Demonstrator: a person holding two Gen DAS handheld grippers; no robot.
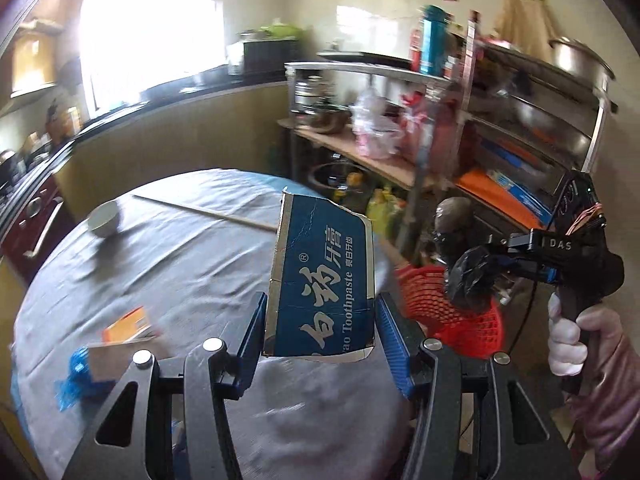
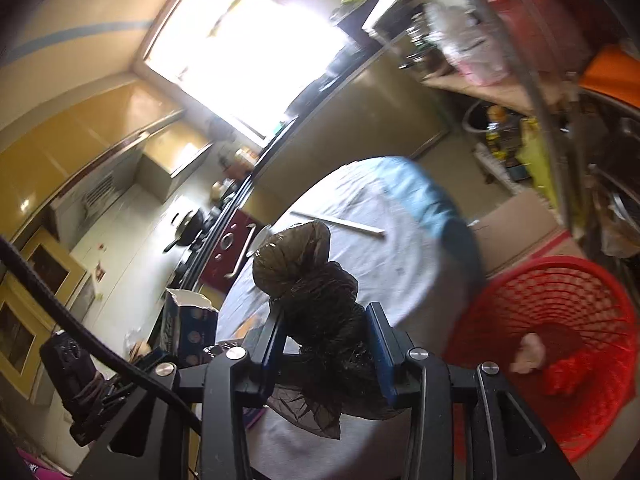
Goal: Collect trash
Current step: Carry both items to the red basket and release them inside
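Note:
My left gripper [image 1: 320,320] is shut on a blue toothpaste box [image 1: 320,276], which stands up between the blue pads above the round table. My right gripper [image 2: 326,340] is shut on a crumpled black plastic bag [image 2: 316,280]. In the left wrist view the black plastic bag [image 1: 470,276] hangs from my right gripper [image 1: 486,258] over the red mesh basket [image 1: 460,320]. The red mesh basket [image 2: 560,344] sits on the floor right of the table, with a pale scrap and something red inside. The blue toothpaste box [image 2: 188,328] also shows at the left of the right wrist view.
The round table [image 1: 180,272] wears a grey cloth and holds a white bowl [image 1: 103,219], a wooden stick [image 1: 208,212], an orange box [image 1: 128,326] and a blue wrapper [image 1: 78,364]. Cluttered metal shelves [image 1: 500,120] stand behind the basket. A gloved hand [image 1: 568,344] grips the right handle.

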